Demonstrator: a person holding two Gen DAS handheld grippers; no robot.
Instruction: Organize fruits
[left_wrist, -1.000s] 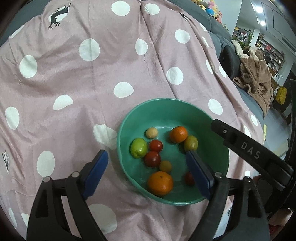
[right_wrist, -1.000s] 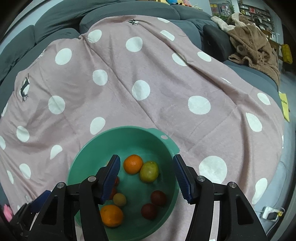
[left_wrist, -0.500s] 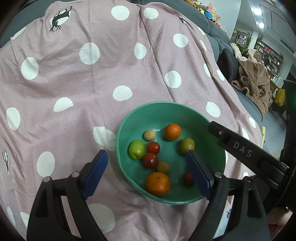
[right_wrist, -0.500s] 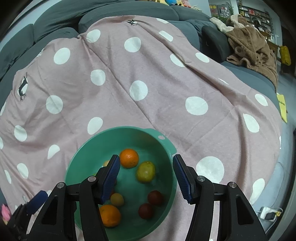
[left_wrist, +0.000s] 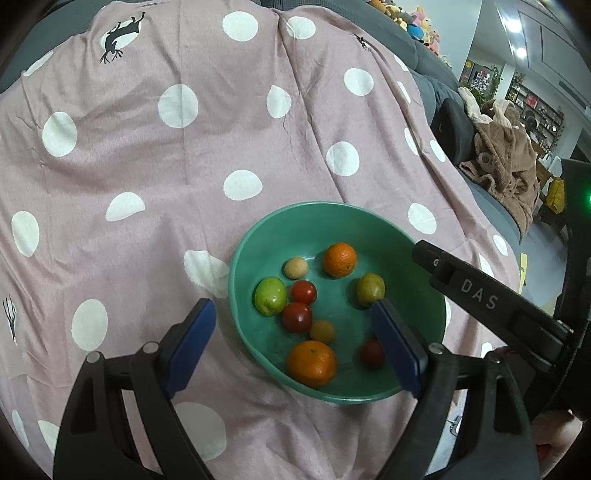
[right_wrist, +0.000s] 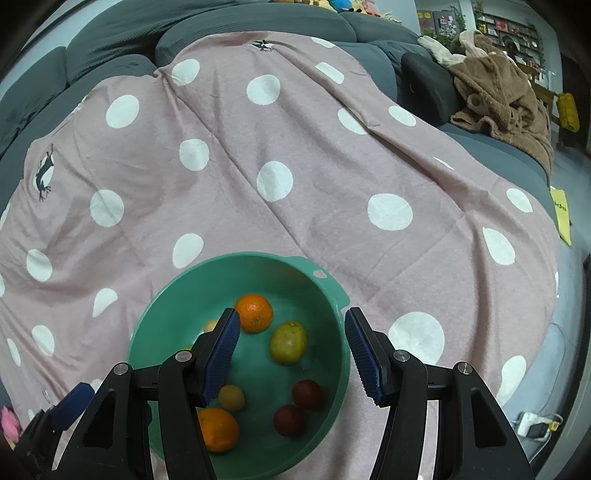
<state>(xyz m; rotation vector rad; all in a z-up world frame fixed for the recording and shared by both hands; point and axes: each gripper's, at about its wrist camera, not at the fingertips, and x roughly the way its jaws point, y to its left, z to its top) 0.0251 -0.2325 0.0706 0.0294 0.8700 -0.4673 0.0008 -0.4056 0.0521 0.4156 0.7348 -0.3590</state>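
pink polka-dot blanket (right_wrist: 295, 155) covers a grey sofa (right_wrist: 110, 40); brown fleece robe (right_wrist: 506, 96) lies on it

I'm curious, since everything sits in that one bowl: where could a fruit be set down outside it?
The pink polka-dot blanket lies bare beyond the green plastic bowl, up to the grey sofa cushions, and on both sides of the bowl. Inside the bowl it's crowded with oranges and other small fruits.

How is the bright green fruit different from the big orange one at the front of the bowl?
The bright green fruit is green and a bit egg-shaped; the big orange is orange and round. The orange looks bigger. The green fruit lies by the bowl's left wall, touching a red fruit, while the orange sits near the front rim, close to a small yellowish fruit. Both rest loose inside the green bowl, and no claw is holding either.
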